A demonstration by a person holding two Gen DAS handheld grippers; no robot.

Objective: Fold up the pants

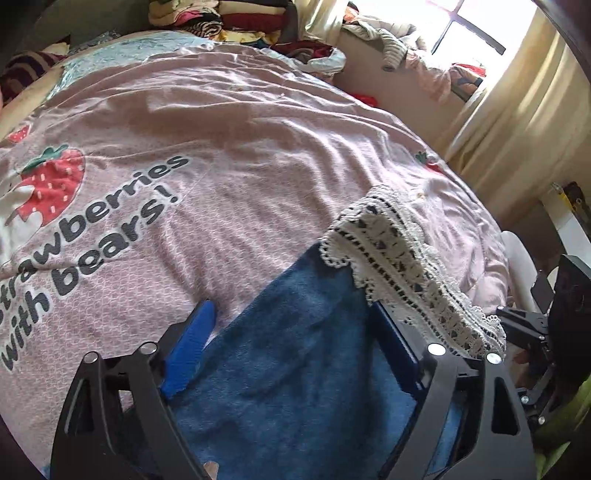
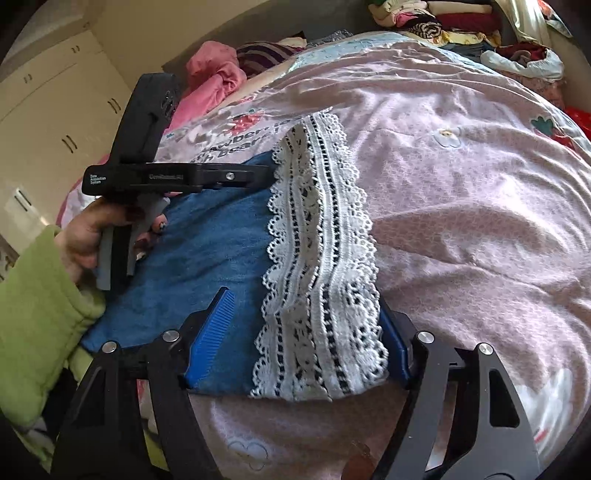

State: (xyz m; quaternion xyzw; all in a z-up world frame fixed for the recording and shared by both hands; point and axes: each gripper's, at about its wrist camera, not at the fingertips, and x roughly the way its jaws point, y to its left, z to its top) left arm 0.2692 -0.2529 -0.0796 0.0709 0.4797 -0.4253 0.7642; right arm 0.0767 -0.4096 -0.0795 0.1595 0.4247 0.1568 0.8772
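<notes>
Blue fleece pants [image 1: 295,350] with a white lace hem [image 1: 399,258] lie on a pink bedspread [image 1: 221,147]. My left gripper [image 1: 295,317] is open, its blue fingers either side of the pants, the lace draped over the right finger. In the right wrist view the pants [image 2: 207,240] and lace hem [image 2: 321,258] lie across the bed. My right gripper [image 2: 306,325] is open, straddling the lace end; the lace covers the right finger's tip. The left gripper [image 2: 266,173] reaches in from the left at the far end of the lace.
The bedspread [image 2: 461,184] has strawberry prints and text [image 1: 110,206]. Piles of clothes [image 1: 236,18] sit at the head of the bed. A curtain [image 1: 517,122] and window are to the right. A white wardrobe [image 2: 48,110] stands at left.
</notes>
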